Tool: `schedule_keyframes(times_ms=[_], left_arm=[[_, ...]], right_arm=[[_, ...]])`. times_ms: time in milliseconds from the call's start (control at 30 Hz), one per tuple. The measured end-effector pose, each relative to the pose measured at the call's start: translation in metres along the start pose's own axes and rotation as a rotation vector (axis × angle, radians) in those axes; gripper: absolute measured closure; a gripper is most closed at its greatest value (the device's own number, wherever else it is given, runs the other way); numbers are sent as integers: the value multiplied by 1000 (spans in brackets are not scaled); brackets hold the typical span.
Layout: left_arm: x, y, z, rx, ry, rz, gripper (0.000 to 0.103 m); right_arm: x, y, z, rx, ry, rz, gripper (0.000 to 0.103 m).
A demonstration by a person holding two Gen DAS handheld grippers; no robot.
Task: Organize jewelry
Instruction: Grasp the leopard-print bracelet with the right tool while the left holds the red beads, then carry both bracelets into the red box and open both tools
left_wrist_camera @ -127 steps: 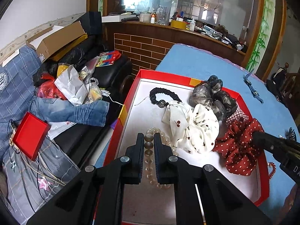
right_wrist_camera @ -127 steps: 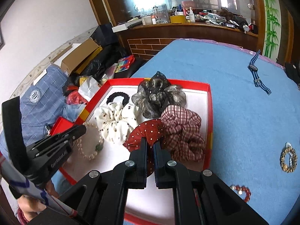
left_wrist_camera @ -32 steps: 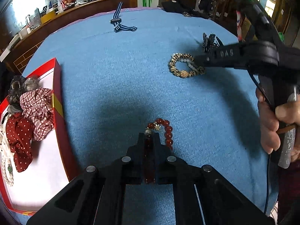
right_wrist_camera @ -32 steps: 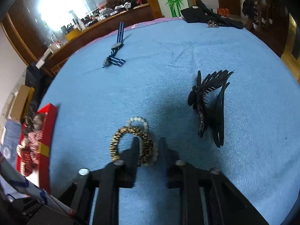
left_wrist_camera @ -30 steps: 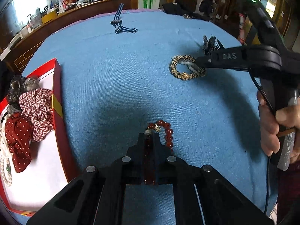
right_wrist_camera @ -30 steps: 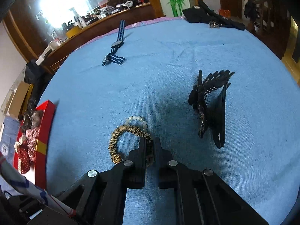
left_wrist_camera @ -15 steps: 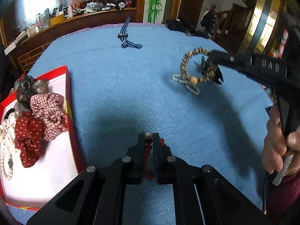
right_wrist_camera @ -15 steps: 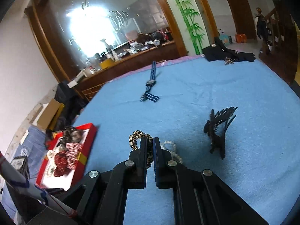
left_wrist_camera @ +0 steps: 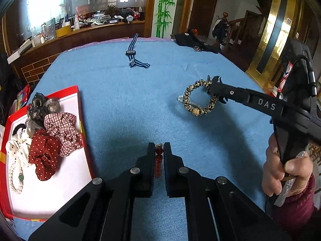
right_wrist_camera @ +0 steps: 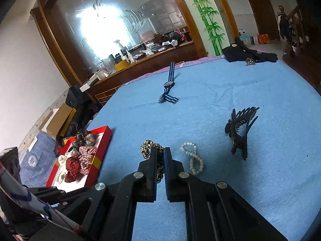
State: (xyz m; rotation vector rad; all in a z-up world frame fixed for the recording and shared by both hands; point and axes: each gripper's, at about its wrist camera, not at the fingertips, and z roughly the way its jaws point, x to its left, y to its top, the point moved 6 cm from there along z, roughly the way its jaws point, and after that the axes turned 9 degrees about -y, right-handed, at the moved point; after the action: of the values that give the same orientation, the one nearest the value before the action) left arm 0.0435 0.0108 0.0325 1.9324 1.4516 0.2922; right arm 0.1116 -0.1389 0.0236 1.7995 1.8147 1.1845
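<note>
Above the blue cloth-covered table (left_wrist_camera: 124,100), a dark red beaded bracelet (left_wrist_camera: 158,161) is clamped between the left gripper (left_wrist_camera: 158,150) fingers. A leopard-print scrunchie (left_wrist_camera: 200,97) is pinched by the right gripper (right_wrist_camera: 159,156), lifted clear. A white pearl bracelet (right_wrist_camera: 193,159) lies just right of it; the red tray (left_wrist_camera: 83,120) sits left.

A blue cloth-covered table (left_wrist_camera: 120,104) carries a shallow red cardboard tray (left_wrist_camera: 81,108) at its left edge. In the tray lie a grey ruffled scrunchie (left_wrist_camera: 42,108), a red-checked scrunchie (left_wrist_camera: 62,128) before it, a dark red dotted scrunchie (left_wrist_camera: 44,150) nearer still, and a cream bead bracelet (left_wrist_camera: 15,176) at the near left. A blue striped wristwatch (right_wrist_camera: 168,86) lies far back at centre. Right of centre, a white pearl bracelet (right_wrist_camera: 193,158) lies left of a black toothed hair clip (right_wrist_camera: 239,132).
</note>
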Motion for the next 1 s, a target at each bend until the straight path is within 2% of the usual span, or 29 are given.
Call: schedule_keyframes(times_ms=[500, 733, 1000], left_arm=[[12, 2, -32, -55, 13, -25, 96], [31, -1, -57, -93, 35, -57, 96], [76, -13, -90, -138, 90, -130, 96]], right_arm=[[14, -16, -11, 0, 23, -10, 96], [51, -31, -17, 24, 87, -50, 96], [105, -42, -26, 49, 179, -123, 96]])
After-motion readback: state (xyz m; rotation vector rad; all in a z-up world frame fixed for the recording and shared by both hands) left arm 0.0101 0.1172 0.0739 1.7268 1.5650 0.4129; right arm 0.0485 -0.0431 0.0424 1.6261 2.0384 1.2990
